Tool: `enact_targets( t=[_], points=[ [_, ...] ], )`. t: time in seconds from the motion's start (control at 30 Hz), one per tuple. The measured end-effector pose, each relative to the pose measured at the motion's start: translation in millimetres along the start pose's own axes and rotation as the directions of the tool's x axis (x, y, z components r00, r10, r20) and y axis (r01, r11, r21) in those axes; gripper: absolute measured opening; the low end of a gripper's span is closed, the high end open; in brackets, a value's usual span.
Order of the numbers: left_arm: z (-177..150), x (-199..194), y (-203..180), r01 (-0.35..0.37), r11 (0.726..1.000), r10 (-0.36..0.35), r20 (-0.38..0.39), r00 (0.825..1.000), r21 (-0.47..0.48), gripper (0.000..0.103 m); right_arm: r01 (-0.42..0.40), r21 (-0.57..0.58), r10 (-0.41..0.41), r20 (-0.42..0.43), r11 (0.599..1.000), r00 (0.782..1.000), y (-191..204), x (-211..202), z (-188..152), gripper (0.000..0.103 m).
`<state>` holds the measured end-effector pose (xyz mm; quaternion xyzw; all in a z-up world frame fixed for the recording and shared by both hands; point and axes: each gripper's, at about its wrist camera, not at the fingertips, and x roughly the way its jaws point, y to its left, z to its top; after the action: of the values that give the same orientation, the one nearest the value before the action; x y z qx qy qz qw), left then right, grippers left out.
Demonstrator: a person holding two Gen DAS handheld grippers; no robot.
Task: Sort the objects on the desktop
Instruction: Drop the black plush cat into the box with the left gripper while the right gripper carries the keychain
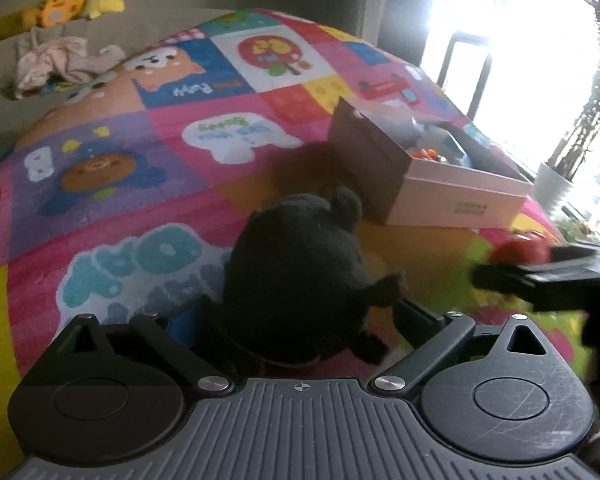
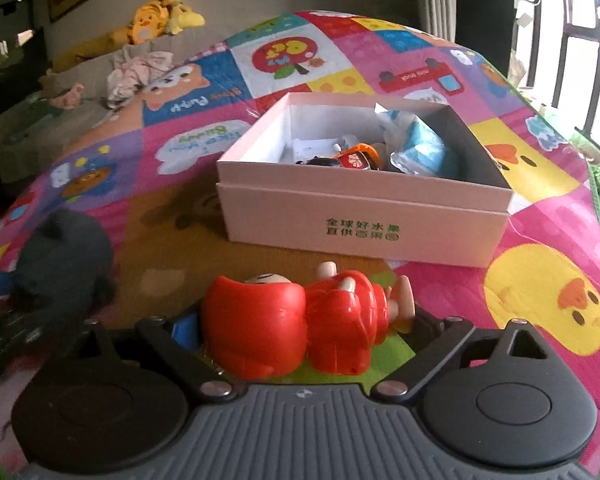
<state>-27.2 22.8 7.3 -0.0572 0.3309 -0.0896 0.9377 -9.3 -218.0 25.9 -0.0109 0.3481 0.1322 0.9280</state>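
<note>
Bright patchwork cartoons cover the play mat (image 2: 188, 240) that serves as my work surface, with a sofa behind it carrying a yellow plush (image 2: 156, 16) and some crumpled clothes (image 2: 136, 72). Window glare washes out the right side of the left view.

My left gripper (image 1: 300, 320) has its fingers on either side of a black plush toy (image 1: 300, 264), which fills the gap between them; I judge it gripped, though the dark fabric hides the contact itself. It sits low over the mat, just short of the pink box (image 1: 456, 200).

My right gripper (image 2: 300, 328) is closed on a red toy figure (image 2: 296, 320), lying sideways across the jaws with its pale hands and feet poking out toward the box (image 2: 364, 220). Gripped across the body like that, it should drop out cleanly once I let go.

That box stands open just ahead, and already holds an orange toy (image 2: 360, 158), a blue packet (image 2: 424, 148) and other small bits, so I take it as the collecting bin. Both toys are outside it for now. Since the near wall is raised, I reckon each one needs lifting over the rim first.
</note>
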Motion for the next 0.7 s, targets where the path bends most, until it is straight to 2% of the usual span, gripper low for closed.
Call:
enact_targets(
  t=[0.03,0.07,0.1,0.2,0.3,0.43,0.5,0.6,0.7],
  points=[
    [0.7,0.7,-1.0,-0.007,1.000,0.007,0.006,1.000,0.004,0.097,-0.012,0.004,0.012,0.001,1.000,1.000,-2.7,-6.4,-1.1,0.095],
    [1.4,1.6,-2.3,-0.018,1.000,0.018,0.009,1.000,0.010,0.087,-0.023,0.007,0.023,0.003,1.000,1.000,-5.7,-13.9,-2.2,0.095],
    [2.7,2.6,-3.1,-0.028,0.999,0.028,0.009,1.000,0.019,0.073,-0.030,0.009,0.030,0.008,1.000,1.000,-9.2,-21.5,-3.3,0.095],
    [9.6,1.6,-7.8,-0.044,0.998,0.043,0.018,0.999,0.051,0.072,-0.024,0.014,0.023,0.050,1.000,0.998,-21.2,-46.6,-3.4,0.095],
    [29.1,-16.3,-24.1,-0.003,0.993,-0.009,0.095,0.995,0.121,0.072,-0.007,0.037,0.002,0.136,0.999,0.991,-35.5,-78.4,3.5,0.095],
    [74.3,-38.9,-53.7,0.022,0.975,-0.077,0.239,0.968,0.223,0.072,0.002,0.079,-0.025,0.289,0.997,0.957,-53.8,-124.0,19.6,0.095],
    [99.5,-38.8,-67.7,0.054,0.966,-0.125,0.277,0.952,0.252,0.073,0.009,0.094,-0.042,0.355,0.996,0.934,-61.2,-140.8,24.1,0.095],
    [130.2,-15.4,-87.5,0.098,0.957,-0.174,0.270,0.947,0.273,0.072,0.017,0.114,-0.061,0.395,0.993,0.917,-70.1,-147.9,24.2,0.095],
    [157.7,27.0,-99.8,0.160,0.957,-0.213,0.210,0.954,0.243,0.072,0.013,0.137,-0.063,0.370,0.990,0.927,-80.2,-137.2,19.7,0.095]
  ],
)
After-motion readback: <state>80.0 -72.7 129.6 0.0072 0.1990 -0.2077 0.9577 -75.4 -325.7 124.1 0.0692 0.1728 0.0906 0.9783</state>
